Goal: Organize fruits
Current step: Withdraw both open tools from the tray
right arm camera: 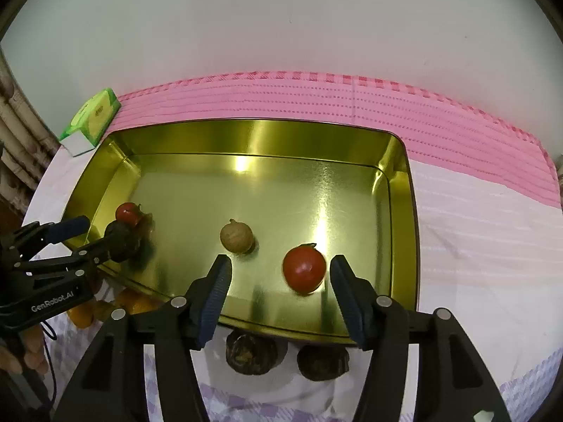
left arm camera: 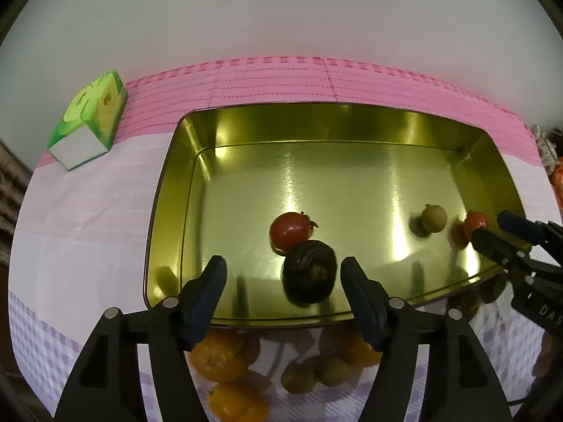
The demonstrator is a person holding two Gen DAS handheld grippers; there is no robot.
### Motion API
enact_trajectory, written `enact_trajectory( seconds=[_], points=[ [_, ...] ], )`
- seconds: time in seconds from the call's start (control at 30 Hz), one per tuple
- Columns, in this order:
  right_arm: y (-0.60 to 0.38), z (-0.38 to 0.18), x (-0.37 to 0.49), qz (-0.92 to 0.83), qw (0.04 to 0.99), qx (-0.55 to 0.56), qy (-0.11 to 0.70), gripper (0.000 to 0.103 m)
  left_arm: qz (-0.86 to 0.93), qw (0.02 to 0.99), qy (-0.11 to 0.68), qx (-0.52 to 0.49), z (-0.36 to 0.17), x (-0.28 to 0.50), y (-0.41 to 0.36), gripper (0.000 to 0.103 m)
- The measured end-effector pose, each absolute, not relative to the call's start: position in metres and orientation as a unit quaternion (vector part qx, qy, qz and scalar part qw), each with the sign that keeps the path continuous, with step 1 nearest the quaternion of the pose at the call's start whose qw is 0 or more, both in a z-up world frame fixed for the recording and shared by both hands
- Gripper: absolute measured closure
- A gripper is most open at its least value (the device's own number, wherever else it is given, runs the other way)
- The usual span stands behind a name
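A gold metal tray (left arm camera: 165,190) (right arm camera: 404,211) lies on the pink cloth. In it are a dark wrinkled fruit (left arm camera: 309,276) (right arm camera: 123,241), a red tomato (left arm camera: 289,231) (right arm camera: 127,212) touching it, a small tan fruit (left arm camera: 433,218) (right arm camera: 236,236) and a second red tomato (left arm camera: 475,222) (right arm camera: 304,269). My left gripper (left arm camera: 283,277) is open over the tray's near edge, with the dark fruit lying between its fingers. My right gripper (right arm camera: 280,274) is open, with the second tomato lying between its fingers.
Oranges (left arm camera: 220,355) (right arm camera: 82,314) and small tan fruits (left arm camera: 299,376) lie on the cloth in front of the tray. Two dark wrinkled fruits (right arm camera: 255,353) sit there too. A green box (left arm camera: 88,119) (right arm camera: 89,121) stands at the far left. A white wall is behind.
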State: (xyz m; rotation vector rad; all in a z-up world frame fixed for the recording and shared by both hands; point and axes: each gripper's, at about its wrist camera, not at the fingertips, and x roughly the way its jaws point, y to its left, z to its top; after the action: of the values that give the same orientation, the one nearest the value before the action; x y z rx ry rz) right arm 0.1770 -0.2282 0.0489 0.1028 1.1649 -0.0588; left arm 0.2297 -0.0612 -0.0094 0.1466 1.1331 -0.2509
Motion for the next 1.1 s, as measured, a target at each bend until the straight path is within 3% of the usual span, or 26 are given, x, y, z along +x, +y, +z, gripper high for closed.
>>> enact_trajectory(
  seconds=[0.67,1.1],
  points=[
    [-0.218,0.089,0.115,-0.026,0.849,0.051,0.525,0.046,-0.110,0.856,0.501,0.056,0.038,0.175,-0.022,0.032],
    [-0.227,0.082,0.075,-0.043,0.843,0.054,0.533,0.046,-0.085,0.844,0.527,0.050,0.009,0.131,0.022,0.032]
  ],
)
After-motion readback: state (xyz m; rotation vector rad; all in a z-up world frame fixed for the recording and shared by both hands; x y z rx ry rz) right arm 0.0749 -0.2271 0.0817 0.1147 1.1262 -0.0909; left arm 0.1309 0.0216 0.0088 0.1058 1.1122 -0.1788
